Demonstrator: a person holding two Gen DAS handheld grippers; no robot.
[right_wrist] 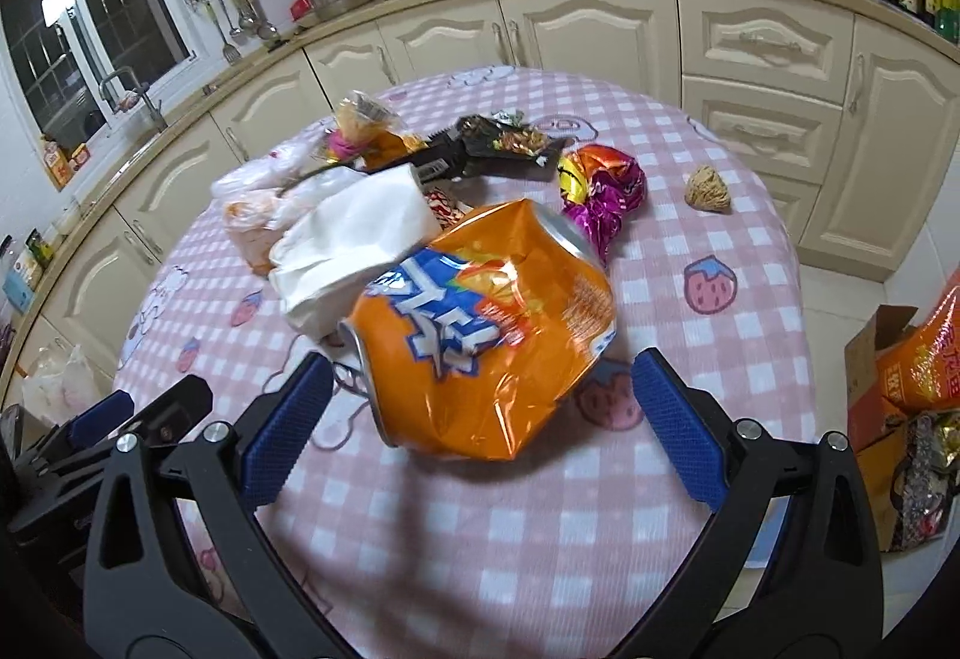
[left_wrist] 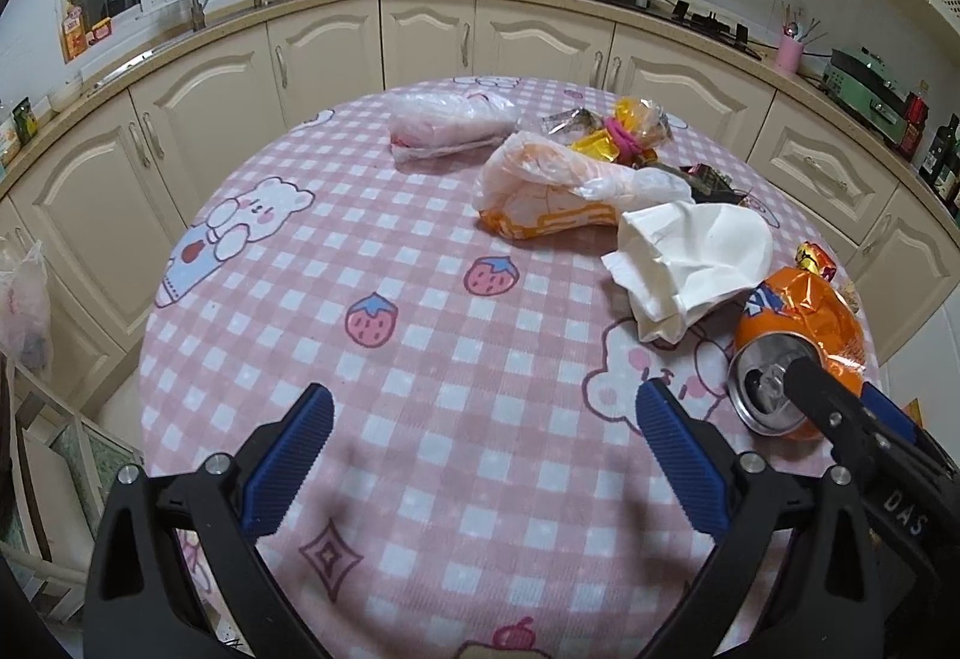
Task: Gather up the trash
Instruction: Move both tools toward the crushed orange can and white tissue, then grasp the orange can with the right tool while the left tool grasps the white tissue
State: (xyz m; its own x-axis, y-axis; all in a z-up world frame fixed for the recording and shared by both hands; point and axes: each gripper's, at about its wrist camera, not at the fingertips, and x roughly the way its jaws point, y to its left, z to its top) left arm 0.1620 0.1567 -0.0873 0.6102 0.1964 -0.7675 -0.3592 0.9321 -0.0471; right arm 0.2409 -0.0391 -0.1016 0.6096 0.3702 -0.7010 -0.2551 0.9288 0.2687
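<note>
Both grippers are over the round table with its pink checked cloth. The left gripper has its blue pads spread wide, nothing between them, just bare cloth below. Off to its right, the right gripper is spread wide too, and the crushed orange can lies on its side in the gap between the fingers. From its own camera neither pad looks to be touching the can; from the left camera a black finger crosses in front of the can's silver open end, and contact there I cannot tell.

Just behind the can, touching it, sits a crumpled white tissue. Beyond that a plastic bag with orange inside, and further back a second clear bag, apart from the heap. A pile of wrappers, dark and gold, lies at the far side. To the can's right, a shiny purple-and-gold wrapper is near it, and a small tan ball sits alone toward the table edge.

On the floor at the right, a cardboard box holds orange packaging.
</note>
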